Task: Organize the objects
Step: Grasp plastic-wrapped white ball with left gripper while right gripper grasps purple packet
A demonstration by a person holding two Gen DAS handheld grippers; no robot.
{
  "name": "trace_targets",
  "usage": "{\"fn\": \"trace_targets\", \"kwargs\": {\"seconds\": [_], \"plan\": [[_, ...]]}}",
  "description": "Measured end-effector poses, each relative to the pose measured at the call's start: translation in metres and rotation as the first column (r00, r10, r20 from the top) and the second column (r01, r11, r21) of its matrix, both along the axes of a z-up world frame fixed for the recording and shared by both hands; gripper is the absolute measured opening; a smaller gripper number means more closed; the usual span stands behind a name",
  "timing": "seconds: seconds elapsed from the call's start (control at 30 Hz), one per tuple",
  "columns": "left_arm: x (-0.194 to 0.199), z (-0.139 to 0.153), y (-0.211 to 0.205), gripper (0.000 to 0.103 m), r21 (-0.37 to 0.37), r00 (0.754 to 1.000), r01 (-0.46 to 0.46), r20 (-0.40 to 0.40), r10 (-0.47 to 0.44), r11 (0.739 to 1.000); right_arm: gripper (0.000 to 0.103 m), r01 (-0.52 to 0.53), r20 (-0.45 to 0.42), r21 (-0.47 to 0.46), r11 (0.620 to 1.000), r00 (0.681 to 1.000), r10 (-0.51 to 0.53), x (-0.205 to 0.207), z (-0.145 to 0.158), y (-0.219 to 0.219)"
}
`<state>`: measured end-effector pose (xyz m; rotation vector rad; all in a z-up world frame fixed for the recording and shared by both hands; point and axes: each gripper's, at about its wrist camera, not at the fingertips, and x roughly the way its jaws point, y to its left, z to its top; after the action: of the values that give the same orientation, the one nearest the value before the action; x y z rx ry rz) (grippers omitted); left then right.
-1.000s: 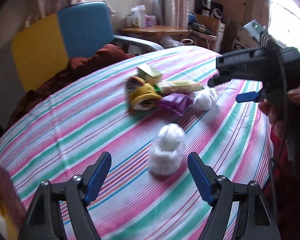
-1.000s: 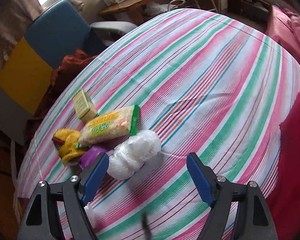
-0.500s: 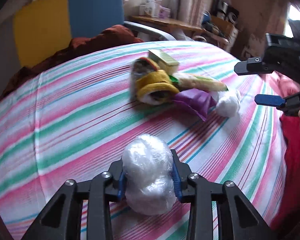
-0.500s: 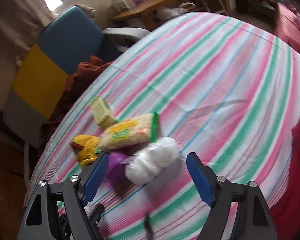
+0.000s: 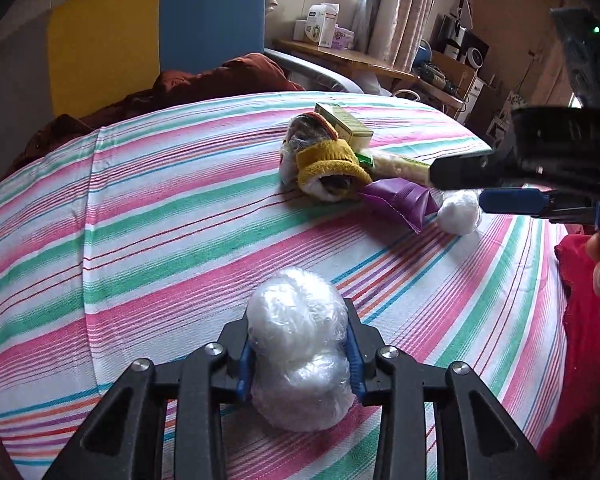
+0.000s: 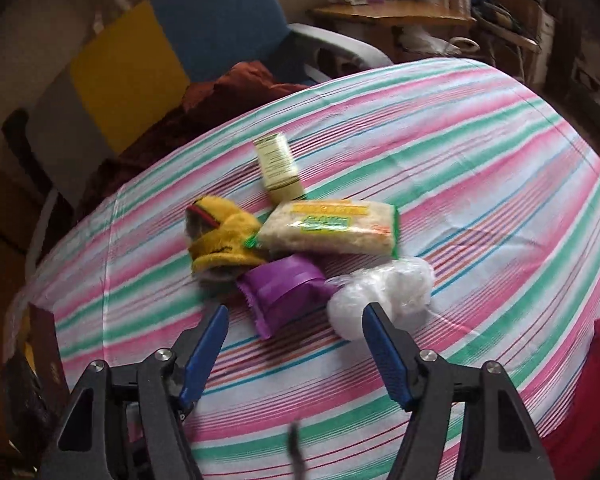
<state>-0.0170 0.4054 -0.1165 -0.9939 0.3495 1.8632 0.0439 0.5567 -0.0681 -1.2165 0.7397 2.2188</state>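
Observation:
My left gripper (image 5: pixel 298 354) is shut on a white plastic-wrapped bundle (image 5: pixel 298 356) at the near side of the striped table (image 5: pixel 140 216). Further back lies a pile: a yellow knitted item (image 5: pixel 330 166), a green box (image 5: pixel 346 124), a purple pouch (image 5: pixel 400 202), a noodle packet (image 5: pixel 396 164) and a second white bundle (image 5: pixel 458 214). My right gripper (image 6: pixel 296 354) is open and empty, just short of the purple pouch (image 6: pixel 284 292) and the second white bundle (image 6: pixel 384 290). It also shows in the left wrist view (image 5: pixel 496 188), above that bundle.
The noodle packet (image 6: pixel 332 226), green box (image 6: pixel 278 168) and yellow knitted item (image 6: pixel 224 236) lie behind the pouch. A blue and yellow chair (image 5: pixel 160 28) with a brown cloth (image 5: pixel 204 84) stands beyond the table. A dark box (image 6: pixel 46 354) sits at the table's left edge.
My left gripper closed on the near white bundle and now holds it. My right gripper moved closer to the pile and stayed open.

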Motion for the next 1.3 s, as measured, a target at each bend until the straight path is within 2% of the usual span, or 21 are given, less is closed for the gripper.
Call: {"fn": "trace_targets", "kwargs": {"seconds": [0.1,0.27,0.4,0.5,0.53,0.7,0.93,1.3], "plan": [[0.000,0.000,-0.001,0.038,0.004,1.000,0.000,0.005,0.000,1.000,0.069,-0.088,0.063,0.049,0.995,0.994,0.085,-0.015,0.002,-0.013],[-0.002,0.001,-0.002,0.038,0.017,1.000,-0.001,0.021,0.001,1.000,0.069,-0.185,0.163,0.108,0.977,0.973,0.166,-0.042,-0.004,-0.011],[-0.004,0.001,-0.004,0.038,0.024,1.000,-0.001,0.031,0.000,1.000,0.069,-0.219,0.246,0.148,0.964,0.953,0.179,-0.059,-0.023,0.002],[-0.005,0.001,-0.004,0.038,0.028,0.999,-0.002,0.037,0.001,1.000,0.068,-0.216,0.222,0.068,0.974,0.955,0.197,-0.059,-0.041,0.014],[-0.006,0.000,-0.004,0.038,0.027,0.999,-0.002,0.035,0.001,1.000,0.063,-0.218,0.212,0.050,0.975,0.956,0.202,-0.058,-0.046,0.015],[-0.006,0.000,-0.003,0.038,0.028,0.999,-0.001,0.032,0.000,1.000,0.051,-0.283,0.181,0.054,0.957,0.946,0.270,-0.055,-0.045,0.006],[-0.006,0.000,-0.003,0.038,0.031,0.999,-0.001,0.036,0.000,1.000,0.051,-0.428,0.210,0.069,0.901,0.889,0.406,-0.061,-0.045,-0.023],[-0.006,0.001,-0.003,0.038,0.027,0.999,0.001,0.032,-0.001,1.000,0.053,-0.444,0.228,0.074,0.893,0.879,0.418,-0.055,-0.047,-0.021]]}}
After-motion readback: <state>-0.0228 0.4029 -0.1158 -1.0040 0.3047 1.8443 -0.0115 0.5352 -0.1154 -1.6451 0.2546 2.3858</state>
